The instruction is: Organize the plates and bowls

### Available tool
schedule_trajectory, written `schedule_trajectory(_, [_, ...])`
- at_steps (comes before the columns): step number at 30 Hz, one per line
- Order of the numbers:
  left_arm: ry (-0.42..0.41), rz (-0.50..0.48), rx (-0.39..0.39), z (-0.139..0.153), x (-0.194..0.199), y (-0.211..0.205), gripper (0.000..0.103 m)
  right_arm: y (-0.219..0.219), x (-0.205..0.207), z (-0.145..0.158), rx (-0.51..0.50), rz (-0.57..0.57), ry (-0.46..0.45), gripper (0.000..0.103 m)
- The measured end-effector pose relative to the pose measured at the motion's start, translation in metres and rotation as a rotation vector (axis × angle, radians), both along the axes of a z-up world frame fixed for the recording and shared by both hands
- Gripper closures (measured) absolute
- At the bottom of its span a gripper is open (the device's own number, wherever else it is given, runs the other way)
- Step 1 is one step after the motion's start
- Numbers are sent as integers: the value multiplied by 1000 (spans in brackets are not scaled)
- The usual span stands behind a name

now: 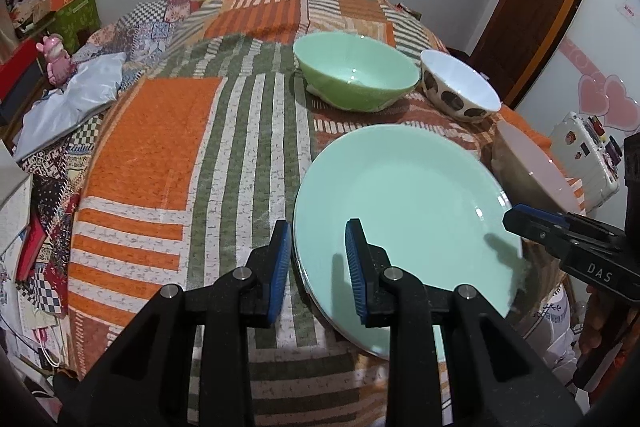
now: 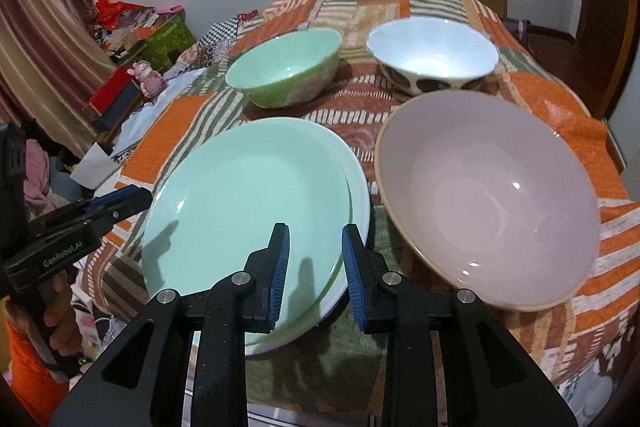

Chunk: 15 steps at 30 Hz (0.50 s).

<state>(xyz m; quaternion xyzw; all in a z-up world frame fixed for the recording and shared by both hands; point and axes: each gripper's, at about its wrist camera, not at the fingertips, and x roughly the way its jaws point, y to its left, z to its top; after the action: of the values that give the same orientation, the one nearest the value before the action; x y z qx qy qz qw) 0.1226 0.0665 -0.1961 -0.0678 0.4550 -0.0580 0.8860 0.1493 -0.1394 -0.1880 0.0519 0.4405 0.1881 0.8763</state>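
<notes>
On the patchwork cloth of orange blocks and green-and-white stripes (image 1: 160, 147), a round mint-green glazed plate (image 2: 248, 195) lies on top of a white plate (image 2: 359, 187) whose rim shows along its right side. This pair sits at the near edge, between the two black tools. The left gripper (image 1: 318, 263) straddles the mint plate's left rim, with one blue ribbed pad just outside the edge and the other over the plate's inside. The right gripper (image 2: 314, 267) straddles the right rim of the stack in the same way. Both pairs of tongs stand narrowly parted. Their shadows fall a little off the tips on the glaze, and I see neither pair pinching anything. Just right of the plates sits a wide pale pink bowl with a beige rim (image 2: 488, 203). Farther back stand a green bowl (image 1: 356, 75) and, beside it on the right, a white bowl with dark spots on its outside (image 1: 460, 87).
</notes>
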Motion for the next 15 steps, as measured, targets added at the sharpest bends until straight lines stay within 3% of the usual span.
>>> schedule_trajectory(7, [-58,-10,-4,29,-12,-11,73,-2,-11,23,4,40,-68,77])
schedule_trajectory(11, [-93,-16,2,45,-15,-24,58,-11,-16,38,14,34,-120,72])
schedule_trajectory(15, [-130,-29,12,59,-15,-40,50,-27,-17,53,14,15,-171,65])
